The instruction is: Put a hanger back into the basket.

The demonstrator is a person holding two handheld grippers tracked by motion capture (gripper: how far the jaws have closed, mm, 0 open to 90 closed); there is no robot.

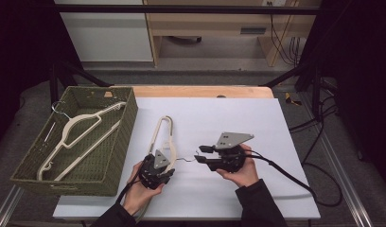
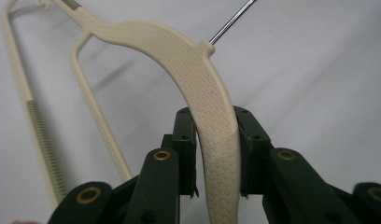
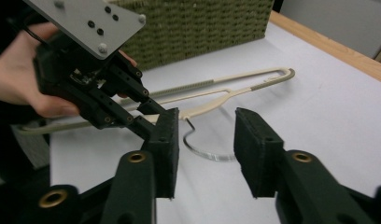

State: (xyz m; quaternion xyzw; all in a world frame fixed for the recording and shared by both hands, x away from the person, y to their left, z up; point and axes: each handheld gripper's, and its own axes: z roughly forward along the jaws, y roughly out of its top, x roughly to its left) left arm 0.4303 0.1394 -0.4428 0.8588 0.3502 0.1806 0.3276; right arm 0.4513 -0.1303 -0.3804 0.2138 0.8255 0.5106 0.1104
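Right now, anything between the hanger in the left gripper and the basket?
Nothing visible. The left gripper clamps the hanger on the white sheet; bare sheet lies between it and the basket. Another hanger already lies inside the basket.

Dim, soft overhead light; faint shadows, dark surroundings, blurred near foregrounds.

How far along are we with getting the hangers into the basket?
Done: one cream hanger already lies in the green woven basket. In hand: the left gripper has its fingers clamped on the shoulder of the second hanger, which lies on the white table. The right gripper is open, with the metal hook ahead of it, untouched. Left: carrying this hanger to the basket.
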